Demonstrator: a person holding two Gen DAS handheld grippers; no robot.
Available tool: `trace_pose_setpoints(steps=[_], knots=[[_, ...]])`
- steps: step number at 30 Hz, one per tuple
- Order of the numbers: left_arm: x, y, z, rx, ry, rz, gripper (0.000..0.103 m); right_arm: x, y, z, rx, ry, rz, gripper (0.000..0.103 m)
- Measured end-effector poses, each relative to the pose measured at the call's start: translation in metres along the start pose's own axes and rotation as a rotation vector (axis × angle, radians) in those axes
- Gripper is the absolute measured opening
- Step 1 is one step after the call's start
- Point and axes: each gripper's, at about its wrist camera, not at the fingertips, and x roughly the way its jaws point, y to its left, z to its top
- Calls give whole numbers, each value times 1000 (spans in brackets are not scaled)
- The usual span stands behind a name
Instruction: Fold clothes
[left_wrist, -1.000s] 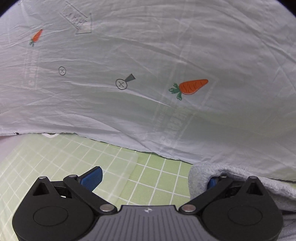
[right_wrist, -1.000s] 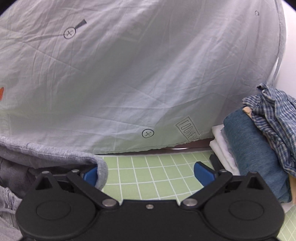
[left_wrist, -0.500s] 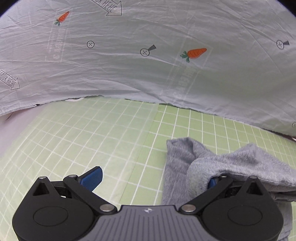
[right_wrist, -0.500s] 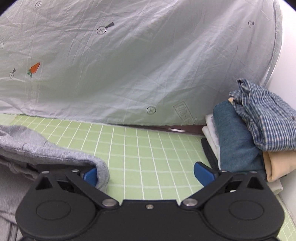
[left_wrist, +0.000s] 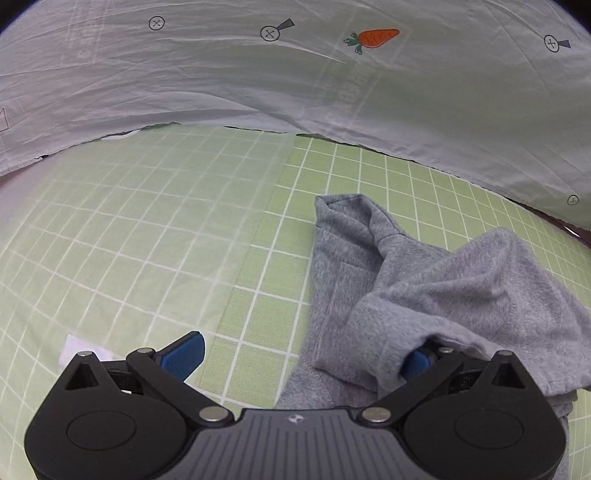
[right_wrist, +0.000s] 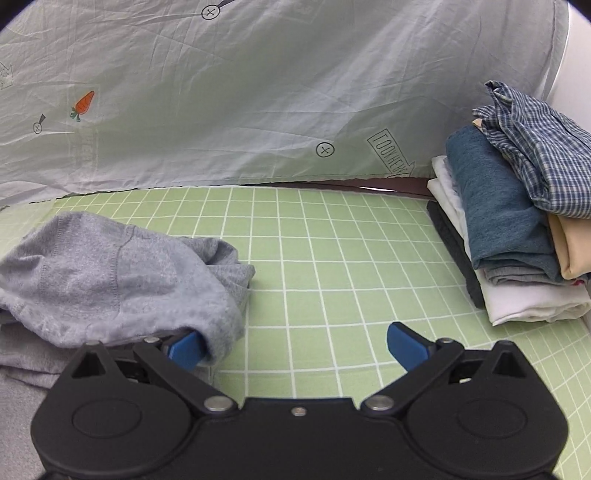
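A green mat (left_wrist: 155, 229) ruled with white squares covers the table, backed by a wrinkled pale sheet (right_wrist: 258, 92) printed with carrots. A soft grey fleece garment (left_wrist: 424, 280) lies bunched on it, draped over one blue pad of each spread-jawed gripper: left gripper (left_wrist: 299, 354), right gripper (right_wrist: 295, 343). Folded clothes (right_wrist: 517, 221) are stacked at the right.

Green grid, printed sheet behind

We are looking at a green gridded mat (right_wrist: 332, 258) covering the surface, while a pale sheet (right_wrist: 258, 92) printed with carrots and crossed circles is hanging as a backdrop, meeting the mat's far edge.
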Motion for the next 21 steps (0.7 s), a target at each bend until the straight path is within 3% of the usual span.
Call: trace_pose_setpoints(steps=[12, 21], knots=[[-13, -10, -5, 49, 2, -199, 103, -4, 4, 6, 10, -12, 126, 103], [17, -11, -2, 20, 53, -84, 103, -5, 8, 5, -1, 4, 173, 103]])
